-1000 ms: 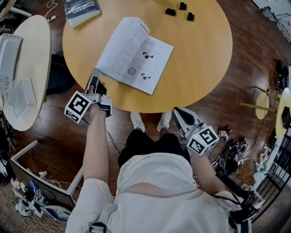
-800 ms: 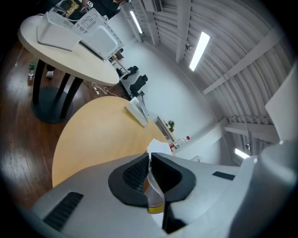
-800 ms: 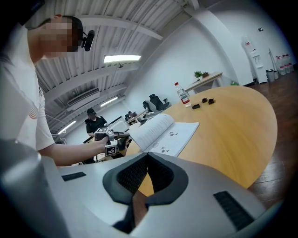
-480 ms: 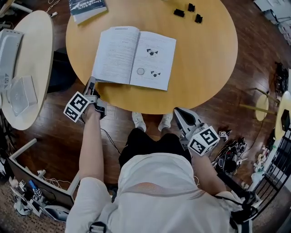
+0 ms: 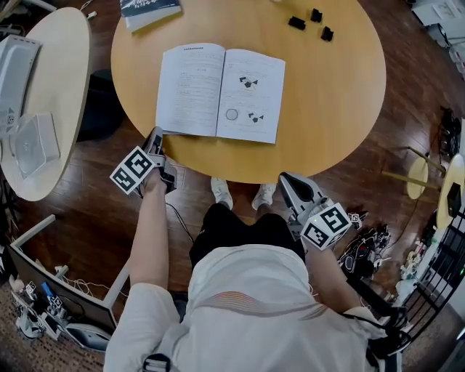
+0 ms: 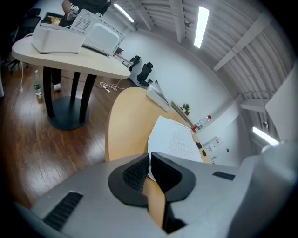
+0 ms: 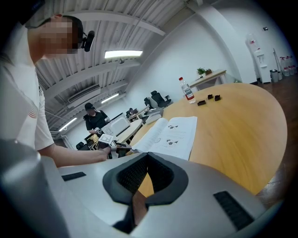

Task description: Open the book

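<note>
Book [image 5: 220, 92] lies open on the bench [image 5: 341, 109], seemingly done; left tongs [image 5: 155, 138] and right tongs [image 5: 287, 182], 6 o'clock, closed, empty.

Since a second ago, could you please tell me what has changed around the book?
The left hand-held gripper has drawn back from the near left corner of the book, past the edge of the table and lower, jaws together and empty. The left pages, arched up before, now lie flat. The right hand-held gripper, the second book and the small black blocks stayed put.
</note>
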{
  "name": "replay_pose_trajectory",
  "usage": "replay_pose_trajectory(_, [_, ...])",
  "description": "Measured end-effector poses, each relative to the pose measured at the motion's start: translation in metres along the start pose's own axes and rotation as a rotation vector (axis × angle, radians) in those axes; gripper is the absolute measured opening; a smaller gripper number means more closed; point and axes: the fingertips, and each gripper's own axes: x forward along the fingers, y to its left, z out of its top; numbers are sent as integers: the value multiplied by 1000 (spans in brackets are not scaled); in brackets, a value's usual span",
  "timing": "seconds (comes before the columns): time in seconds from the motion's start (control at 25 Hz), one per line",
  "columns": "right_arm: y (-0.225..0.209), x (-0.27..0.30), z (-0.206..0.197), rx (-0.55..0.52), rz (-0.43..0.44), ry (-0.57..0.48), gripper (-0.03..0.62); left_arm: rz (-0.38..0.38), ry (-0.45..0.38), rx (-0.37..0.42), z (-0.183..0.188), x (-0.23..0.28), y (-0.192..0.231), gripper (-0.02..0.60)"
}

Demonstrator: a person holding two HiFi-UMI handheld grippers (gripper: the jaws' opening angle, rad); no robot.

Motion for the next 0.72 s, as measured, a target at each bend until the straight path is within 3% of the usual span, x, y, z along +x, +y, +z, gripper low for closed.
replay_pose_trajectory(0.44, [3, -2, 6, -8, 15, -28, 5, 45, -11, 62, -3, -8, 2, 37])
replay_pose_trajectory(0.72, [10, -13, 18, -29, 31, -60, 5, 97, -103, 68, 10, -56, 6, 37])
